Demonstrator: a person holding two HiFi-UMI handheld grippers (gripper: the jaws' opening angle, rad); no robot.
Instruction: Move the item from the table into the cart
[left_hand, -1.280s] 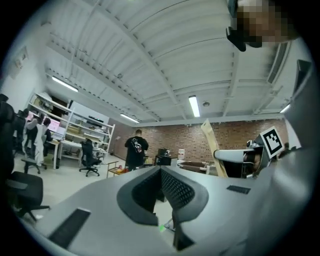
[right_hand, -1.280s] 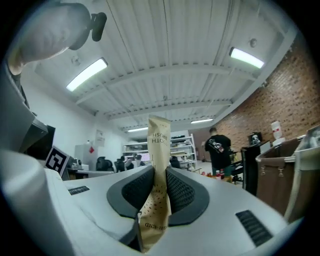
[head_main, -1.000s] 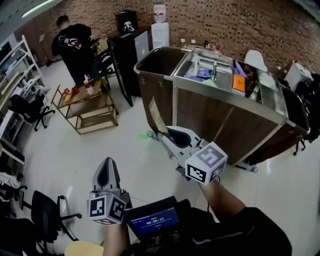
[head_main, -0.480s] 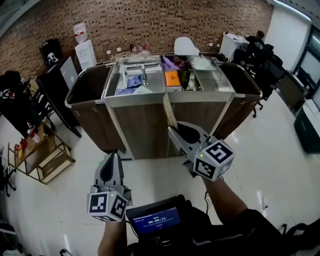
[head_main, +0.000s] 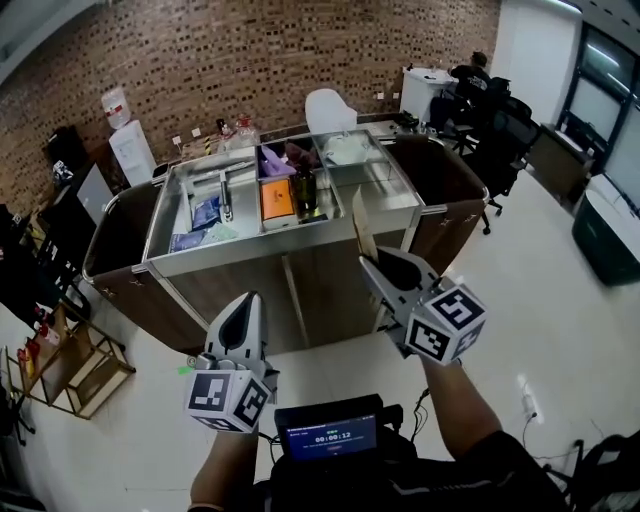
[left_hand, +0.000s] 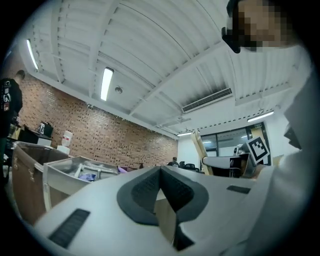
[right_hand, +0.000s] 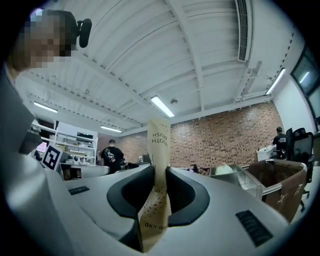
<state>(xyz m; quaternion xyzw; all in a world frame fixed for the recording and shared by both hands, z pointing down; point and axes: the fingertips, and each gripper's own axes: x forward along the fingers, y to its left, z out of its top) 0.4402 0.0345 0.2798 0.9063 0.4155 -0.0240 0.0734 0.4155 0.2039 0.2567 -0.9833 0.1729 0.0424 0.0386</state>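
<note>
A slim tan paper toothbrush packet (head_main: 362, 228) stands upright in my right gripper (head_main: 376, 263), which is shut on its lower part. In the right gripper view the packet (right_hand: 158, 150) rises between the dark pads. The cart (head_main: 283, 251) stands just ahead, with steel top compartments that hold blue packets (head_main: 205, 212), an orange item (head_main: 277, 198) and a dark bottle (head_main: 305, 190). The packet's top overlaps the cart's near right rim in the head view. My left gripper (head_main: 249, 301) hangs lower left, before the cart's front, shut with nothing in it; its pads meet in the left gripper view (left_hand: 161, 171).
Brown bags hang at the cart's left end (head_main: 112, 245) and right end (head_main: 442, 172). A white chair (head_main: 330, 106) and a water dispenser (head_main: 126, 146) stand behind it. A low wooden shelf (head_main: 72, 366) is at the left. Office chairs (head_main: 502, 132) and a seated person (head_main: 478, 68) are far right.
The head view has swung, so the cart now sits centred and nearer, seen from its long side. Both grippers keep their pose, and the packet stays in the right one.
</note>
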